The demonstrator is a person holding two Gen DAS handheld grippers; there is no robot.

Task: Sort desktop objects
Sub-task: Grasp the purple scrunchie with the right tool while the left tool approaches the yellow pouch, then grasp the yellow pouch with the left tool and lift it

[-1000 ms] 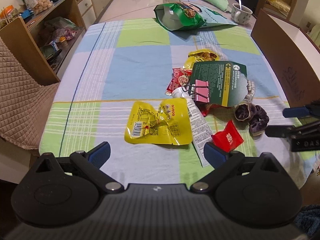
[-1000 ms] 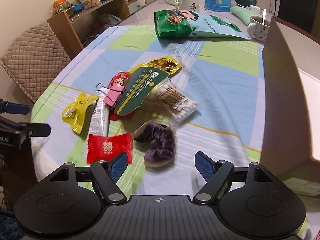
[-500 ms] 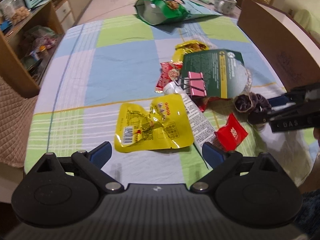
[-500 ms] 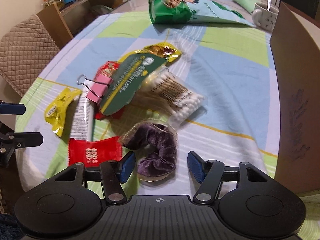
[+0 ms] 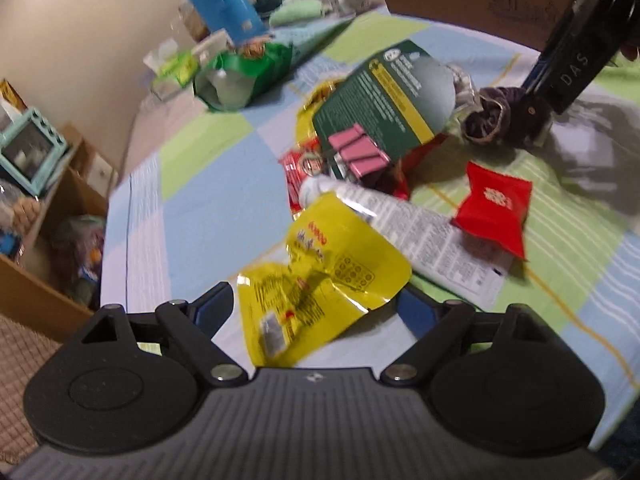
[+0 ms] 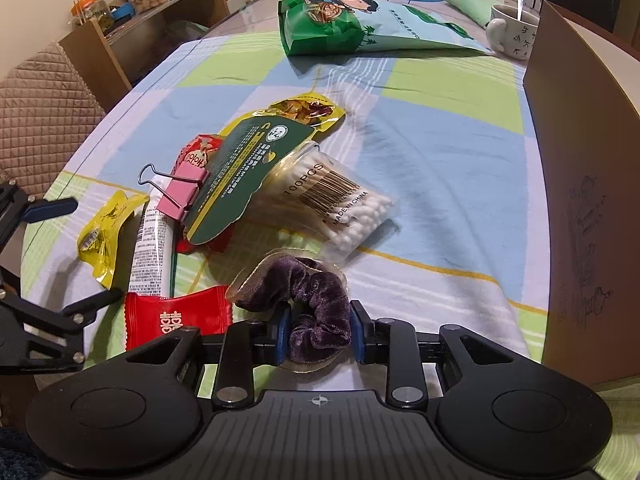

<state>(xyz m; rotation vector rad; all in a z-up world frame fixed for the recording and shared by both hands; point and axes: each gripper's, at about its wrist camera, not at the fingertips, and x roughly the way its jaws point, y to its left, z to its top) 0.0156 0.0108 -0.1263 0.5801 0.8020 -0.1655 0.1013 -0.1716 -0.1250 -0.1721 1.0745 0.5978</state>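
Right jaws [image 6: 319, 334] clamped on purple scrunchie [image 6: 316, 300], left jaws [image 5: 316, 308] spread wide around yellow packet [image 5: 320, 276]

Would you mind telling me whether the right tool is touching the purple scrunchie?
Touching. The right wrist view shows the right tool with both blue pads pressed against the sides of the purple scrunchie, squeezing the velvet between them.

We see the counter [image 6: 440, 168] under a checked cloth, mid-frame: a yellow pouch [image 6: 106, 226], red sachet [image 6: 176, 316], white tube [image 6: 150, 248], purple scrunchie [image 6: 316, 300] and, upper centre, a green bag [image 6: 332, 24].
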